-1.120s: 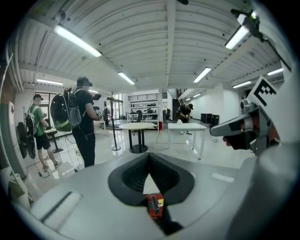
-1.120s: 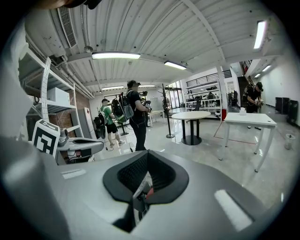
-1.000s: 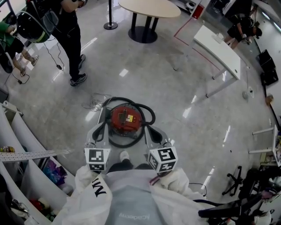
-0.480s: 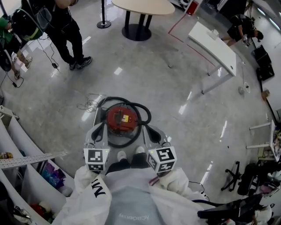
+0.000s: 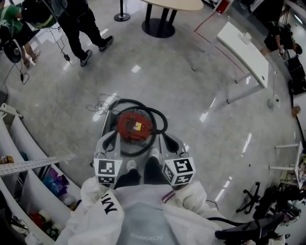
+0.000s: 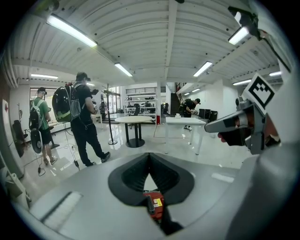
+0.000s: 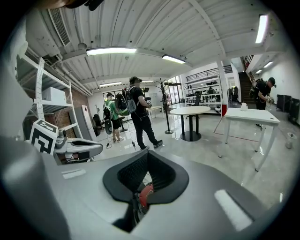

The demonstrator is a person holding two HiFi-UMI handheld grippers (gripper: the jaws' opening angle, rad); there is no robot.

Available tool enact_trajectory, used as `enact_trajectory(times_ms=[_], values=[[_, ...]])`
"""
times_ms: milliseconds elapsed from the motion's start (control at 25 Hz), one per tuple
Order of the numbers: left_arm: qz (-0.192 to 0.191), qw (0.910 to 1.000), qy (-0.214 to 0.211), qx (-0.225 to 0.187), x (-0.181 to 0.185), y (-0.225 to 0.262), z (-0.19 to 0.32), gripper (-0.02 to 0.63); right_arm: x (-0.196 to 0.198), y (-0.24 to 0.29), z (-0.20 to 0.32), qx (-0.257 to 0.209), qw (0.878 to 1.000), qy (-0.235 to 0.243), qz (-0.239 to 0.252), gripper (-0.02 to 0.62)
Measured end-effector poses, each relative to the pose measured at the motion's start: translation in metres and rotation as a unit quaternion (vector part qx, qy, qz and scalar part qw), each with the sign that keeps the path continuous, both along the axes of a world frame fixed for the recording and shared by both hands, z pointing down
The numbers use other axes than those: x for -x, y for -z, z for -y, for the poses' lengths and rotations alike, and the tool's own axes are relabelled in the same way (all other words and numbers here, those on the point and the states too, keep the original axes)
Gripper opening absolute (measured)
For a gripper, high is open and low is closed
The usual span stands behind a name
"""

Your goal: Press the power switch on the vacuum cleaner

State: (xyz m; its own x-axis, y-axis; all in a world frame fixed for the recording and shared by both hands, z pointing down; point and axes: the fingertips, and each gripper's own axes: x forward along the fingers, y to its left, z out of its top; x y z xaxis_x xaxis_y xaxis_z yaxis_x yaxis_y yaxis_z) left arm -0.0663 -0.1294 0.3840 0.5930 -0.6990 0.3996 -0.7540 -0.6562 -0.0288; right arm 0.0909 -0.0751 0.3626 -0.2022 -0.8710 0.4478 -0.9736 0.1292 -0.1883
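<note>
The red vacuum cleaner (image 5: 135, 127) stands on the floor right in front of my feet, ringed by its black hose (image 5: 158, 119). A yellow label shows on its top; I cannot make out the power switch. My left gripper (image 5: 114, 137) hovers over the vacuum's left side and my right gripper (image 5: 163, 139) over its right, both above it and not touching. In the left gripper view the jaws meet at the tips (image 6: 149, 155), with the red body (image 6: 153, 206) visible below through the gap. The right gripper (image 7: 146, 154) looks the same, with red (image 7: 146, 194) below. Neither holds anything.
White shelving (image 5: 28, 186) with clutter curves along my left. A loose cable (image 5: 100, 103) lies on the floor beyond the vacuum. Two people (image 5: 81, 24) stand far left, with a round table (image 5: 162, 7) and a white table (image 5: 244, 48) farther off. Stands crowd the lower right.
I have stepped closer, and both shoes now show just behind the vacuum. The bystander in black has walked farther away. Both grippers keep their pose over the vacuum.
</note>
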Motion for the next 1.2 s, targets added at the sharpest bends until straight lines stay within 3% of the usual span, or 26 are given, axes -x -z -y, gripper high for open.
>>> enact_trajectory(times_ms=[600, 1200], values=[[0.027, 0.9990, 0.003, 0.035, -0.024, -0.048, 0.011, 0.000, -0.012, -0.060, 0.026, 0.051, 0.998, 0.037, 0.013, 0.000], [0.042, 0.9948, 0.006, 0.092, -0.039, -0.145, 0.004, 0.000, -0.018, -0.163, 0.033, 0.102, 0.994, 0.022, 0.034, 0.000]])
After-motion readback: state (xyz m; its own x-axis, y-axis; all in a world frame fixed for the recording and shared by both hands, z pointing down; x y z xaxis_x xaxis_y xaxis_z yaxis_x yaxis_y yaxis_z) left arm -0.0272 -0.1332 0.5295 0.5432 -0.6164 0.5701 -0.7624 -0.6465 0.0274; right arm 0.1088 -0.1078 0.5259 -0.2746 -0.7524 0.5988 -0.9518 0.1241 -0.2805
